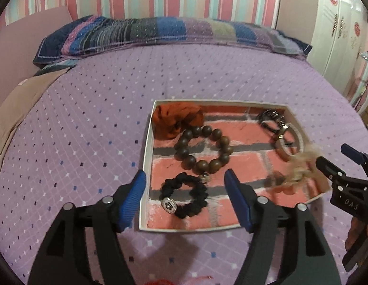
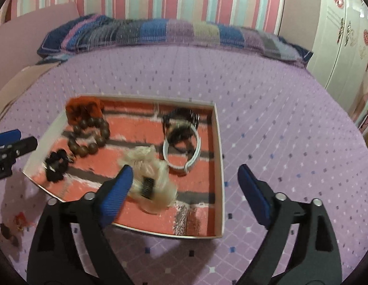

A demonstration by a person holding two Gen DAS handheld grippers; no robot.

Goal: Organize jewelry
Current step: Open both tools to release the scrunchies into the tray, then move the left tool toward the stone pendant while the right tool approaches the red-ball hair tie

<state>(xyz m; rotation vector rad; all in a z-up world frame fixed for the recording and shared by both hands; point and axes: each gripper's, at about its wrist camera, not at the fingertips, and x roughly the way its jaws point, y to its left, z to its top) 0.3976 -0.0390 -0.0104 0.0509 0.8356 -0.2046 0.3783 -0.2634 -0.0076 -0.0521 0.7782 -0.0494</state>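
Blue-padded left hand-held gripper and right hand-held gripper both spread wide, grasping nothing.

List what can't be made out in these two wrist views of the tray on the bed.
- Pale fluffy hairpiece: motion-blurred in both views; whether it rests on the tray floor is unclear.
- Tray's near left part, right wrist view: covered by the open right gripper.
- Red item on the bedspread: small, blurred, near the left edge.
- Dark bracelet by the white bangle: details too blurred.
- Left gripper: open, hides nothing in the tray.
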